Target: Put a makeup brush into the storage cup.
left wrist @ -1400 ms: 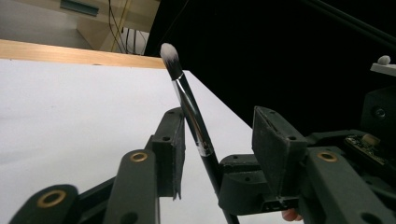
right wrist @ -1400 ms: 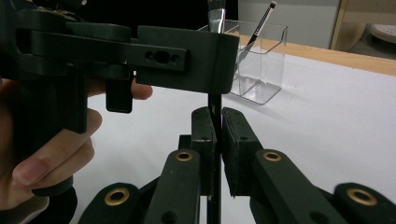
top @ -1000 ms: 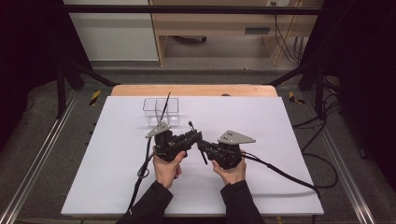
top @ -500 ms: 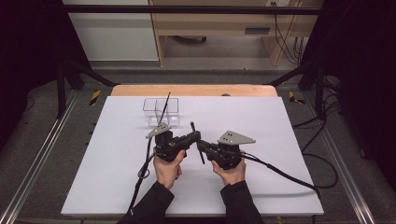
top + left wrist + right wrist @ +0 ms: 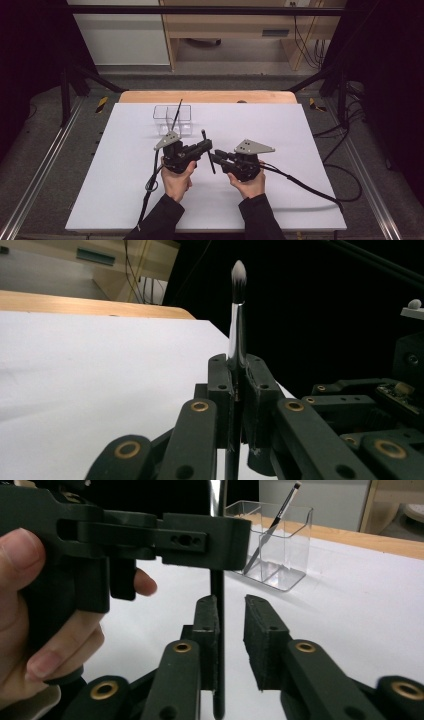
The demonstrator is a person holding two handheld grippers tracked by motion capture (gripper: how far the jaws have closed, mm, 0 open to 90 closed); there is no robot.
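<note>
Handover step: left hand-held gripper (image 5: 239, 390) clamps brush (image 5: 237, 315); right hand-held gripper (image 5: 231, 625) has just been opening, brush betw. its jaws, unpressed. Next: pull right away w/o knocking it.

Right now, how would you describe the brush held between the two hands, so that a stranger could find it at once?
On the white table, in front of the clear holder, two hands meet. The left tool clamps a black-handled makeup brush upright, its pale tuft on top. The other brush leans inside the holder, untouched.
</note>
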